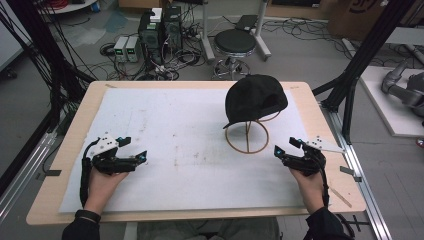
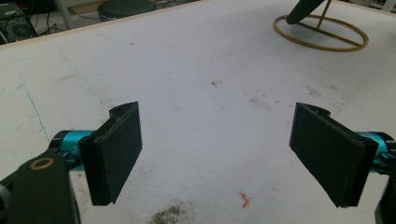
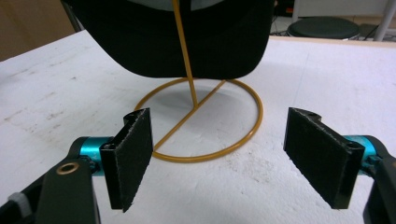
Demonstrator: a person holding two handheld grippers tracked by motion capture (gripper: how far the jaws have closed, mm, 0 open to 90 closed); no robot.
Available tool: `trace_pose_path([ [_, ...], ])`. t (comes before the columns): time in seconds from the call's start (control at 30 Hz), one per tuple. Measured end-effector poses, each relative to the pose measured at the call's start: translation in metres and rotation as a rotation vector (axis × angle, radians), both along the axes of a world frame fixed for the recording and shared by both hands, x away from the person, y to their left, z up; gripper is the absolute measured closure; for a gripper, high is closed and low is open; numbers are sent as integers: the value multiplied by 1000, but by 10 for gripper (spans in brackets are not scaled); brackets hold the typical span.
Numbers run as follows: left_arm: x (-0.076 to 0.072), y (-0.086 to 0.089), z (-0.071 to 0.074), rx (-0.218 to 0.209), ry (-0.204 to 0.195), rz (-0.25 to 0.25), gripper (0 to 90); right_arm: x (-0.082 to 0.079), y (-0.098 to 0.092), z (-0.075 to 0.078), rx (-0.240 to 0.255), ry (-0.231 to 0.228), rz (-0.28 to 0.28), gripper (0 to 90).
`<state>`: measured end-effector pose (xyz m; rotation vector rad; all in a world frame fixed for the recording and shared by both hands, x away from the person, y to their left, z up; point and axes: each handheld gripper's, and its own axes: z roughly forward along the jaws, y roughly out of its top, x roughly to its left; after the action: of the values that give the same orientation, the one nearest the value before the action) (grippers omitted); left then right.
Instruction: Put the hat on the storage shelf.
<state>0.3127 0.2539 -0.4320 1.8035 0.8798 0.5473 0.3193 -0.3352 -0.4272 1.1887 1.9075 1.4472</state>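
1. The cap [image 1: 255, 100] is black cloth — likely light and soft in the crown, so it should give under the pads rather than slip. The brim [image 1: 231, 123] looks stiffer and would probably hold its shape in a pinch.
2. It sits on a thin gold wire stand [image 1: 247, 136], a ring base with an upright post. The stand looks light and may tip or drag along if the cap is pulled sideways; lifting straight up seems safer.
3. Best holds, as a judgement: the brim edge, or the lower rim of the crown, where there is a free edge to close on. The top of the crown offers little to grip.
4. The right claw [image 1: 286, 146] is wide open and holds nothing. The cap lies just ahead of it and higher, toward the left claw's side; in the right gripper view the crown [image 3: 168, 37] hangs above and ahead of the gap between the jaws, with the ring base [image 3: 205, 119] near but apart.
5. The left claw [image 1: 132, 149] is also wide open and empty — the cap is well apart from it, far ahead and off toward the right claw's side.
6. Both claws hover low over the white pad [image 1: 175, 145] on the counter [image 1: 70, 135].
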Motion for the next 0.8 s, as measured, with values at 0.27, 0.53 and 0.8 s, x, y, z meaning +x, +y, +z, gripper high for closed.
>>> trace_pose_path([
  [0.27,1,-2,-2,17,21,1,171,2,-6,-2,-12,19,-17,238],
  [0.53,2,-1,-3,25,36,13,172,3,-5,-4,-34,30,-13,244],
  [0.8,3,0,-4,28,44,15,172,4,-6,-5,-35,39,-15,244],
])
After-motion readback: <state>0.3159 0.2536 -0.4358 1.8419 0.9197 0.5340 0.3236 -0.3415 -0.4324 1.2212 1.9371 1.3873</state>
